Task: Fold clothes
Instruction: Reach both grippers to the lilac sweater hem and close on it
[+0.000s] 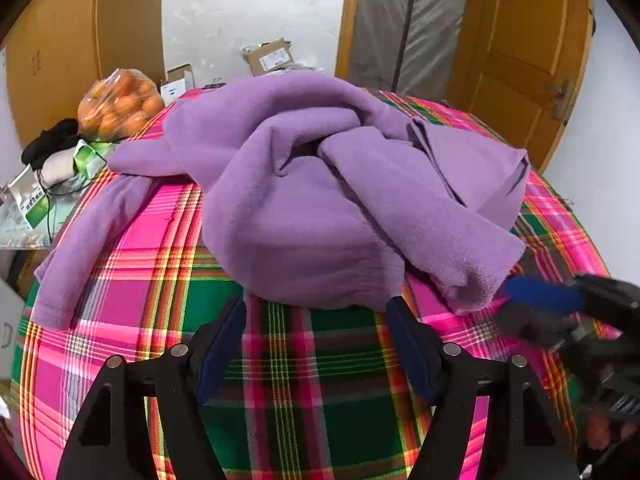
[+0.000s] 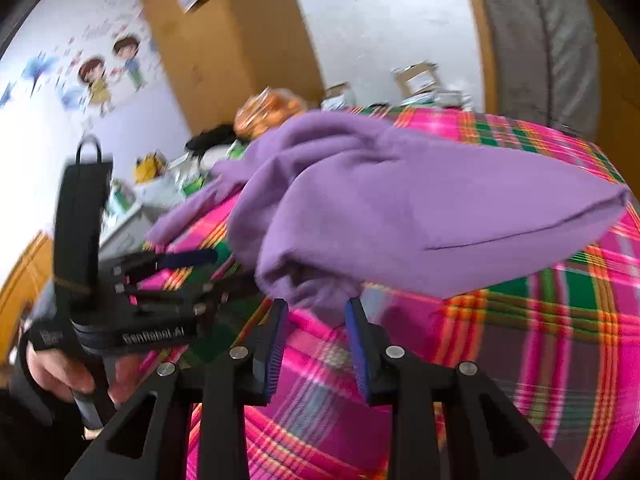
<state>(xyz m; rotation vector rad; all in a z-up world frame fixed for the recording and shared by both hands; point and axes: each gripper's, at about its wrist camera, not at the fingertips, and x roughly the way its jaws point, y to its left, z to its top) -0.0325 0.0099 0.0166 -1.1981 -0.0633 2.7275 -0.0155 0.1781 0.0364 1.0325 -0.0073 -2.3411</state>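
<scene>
Purple garment (image 1: 312,184) bunched just ahead; right hand-held gripper (image 2: 316,304) nearer, part-open at its cuff (nothing gripped); left hand-held gripper (image 1: 316,304) wide open, empty.

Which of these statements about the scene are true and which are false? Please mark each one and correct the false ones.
1. The purple garment lies neatly folded. False: it is crumpled in a heap.
2. It lies on a plaid cloth of pink and green. True.
3. The left gripper is shut on the garment. False: its jaws stand open, just short of the hem.
4. A bag of oranges sits beyond the plaid cloth. True.
5. The right gripper has its jaws fully shut. False: they stand apart at the garment's edge.
</scene>
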